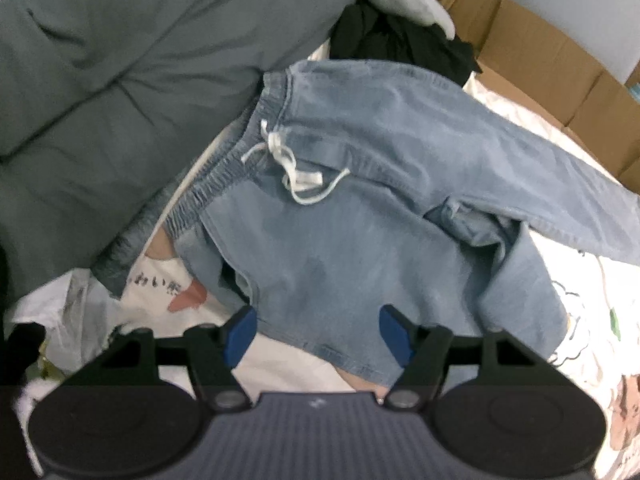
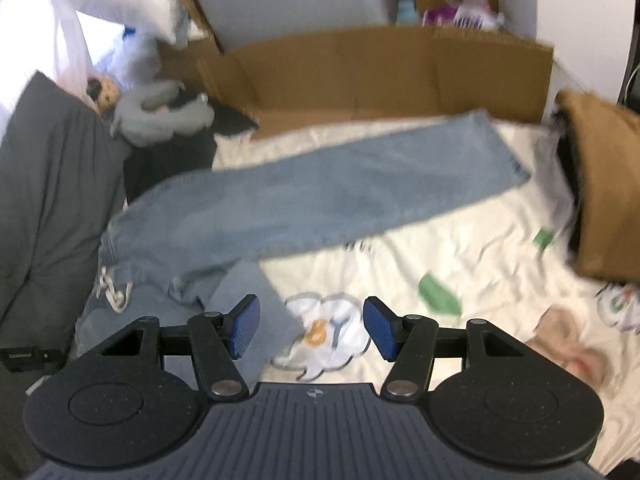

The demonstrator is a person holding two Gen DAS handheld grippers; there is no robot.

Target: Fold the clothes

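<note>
Blue pads (image 1: 240, 334) of the left hand-held gripper (image 1: 316, 334) stand wide apart over the lower edge of the jeans (image 1: 360, 240), gripping nothing; whether they touch the cloth cannot be told. From the left wrist view, the jeans lie spread on the bed sheet (image 1: 600, 288), a pale sheet with cartoon prints. Their elastic waistband (image 1: 224, 172) runs up the left, just beside a grey duvet (image 1: 100, 100), and a white drawstring (image 1: 296, 176) lies loose across the front. One leg stretches away to the right; the other is folded short near the camera. Black clothes (image 1: 400, 40) are heaped beyond the waistband, with cardboard boxes (image 1: 560, 80) behind.

From the right wrist view, the right hand-held gripper (image 2: 312, 330) is also wide and empty. Its left pad (image 2: 244, 328) sits over the corner of the folded leg (image 2: 256, 308), its right pad over a flower print (image 2: 320, 332) on the sheet. The long leg (image 2: 360, 188) reaches toward a brown garment (image 2: 600, 200) at the right edge. This view is blurred.
</note>
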